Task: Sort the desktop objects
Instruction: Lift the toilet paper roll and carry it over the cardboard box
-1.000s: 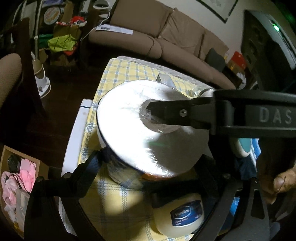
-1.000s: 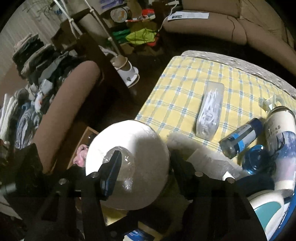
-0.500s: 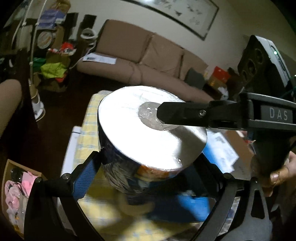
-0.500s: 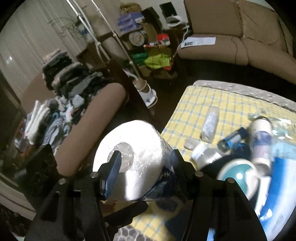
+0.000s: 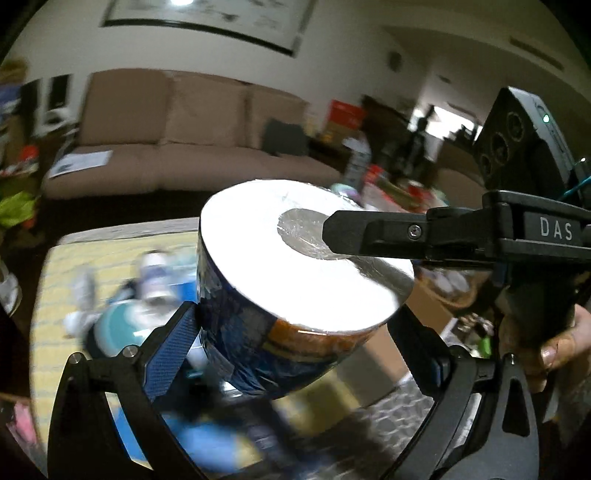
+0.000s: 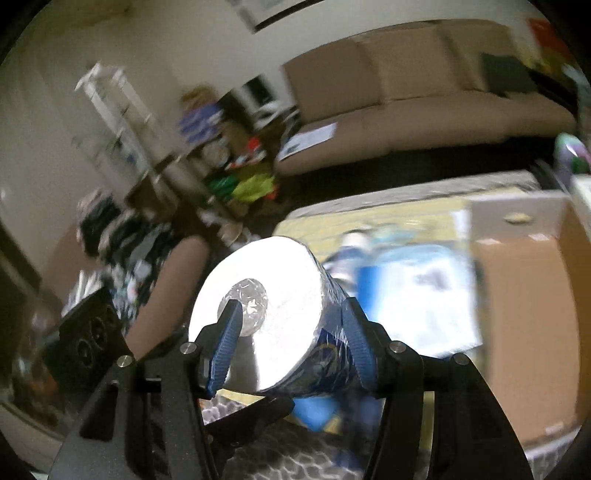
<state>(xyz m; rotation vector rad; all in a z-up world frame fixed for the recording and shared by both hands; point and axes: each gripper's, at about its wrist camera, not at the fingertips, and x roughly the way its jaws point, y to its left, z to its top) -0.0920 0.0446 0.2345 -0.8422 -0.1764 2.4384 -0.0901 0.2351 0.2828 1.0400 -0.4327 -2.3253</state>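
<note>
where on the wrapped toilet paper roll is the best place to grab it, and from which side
Grip the toilet paper roll across its two flat ends, coming in along its side. The ends are flat and parallel, so pads sit flush; the curved, plastic-wrapped wall looks slippery. The right gripper does just that, one finger on the core hole end. The left gripper flanks the curved wall.

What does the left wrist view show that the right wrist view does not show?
Only the left wrist view shows the person's hand on the right gripper's handle, that gripper's finger across the roll's flat white end, a framed picture and a red box.

Only the right wrist view shows an open cardboard box, a white rack and a pile of clothes.

Both show the wrapped paper roll held off the table, the beige sofa and the yellow checked tablecloth.
</note>
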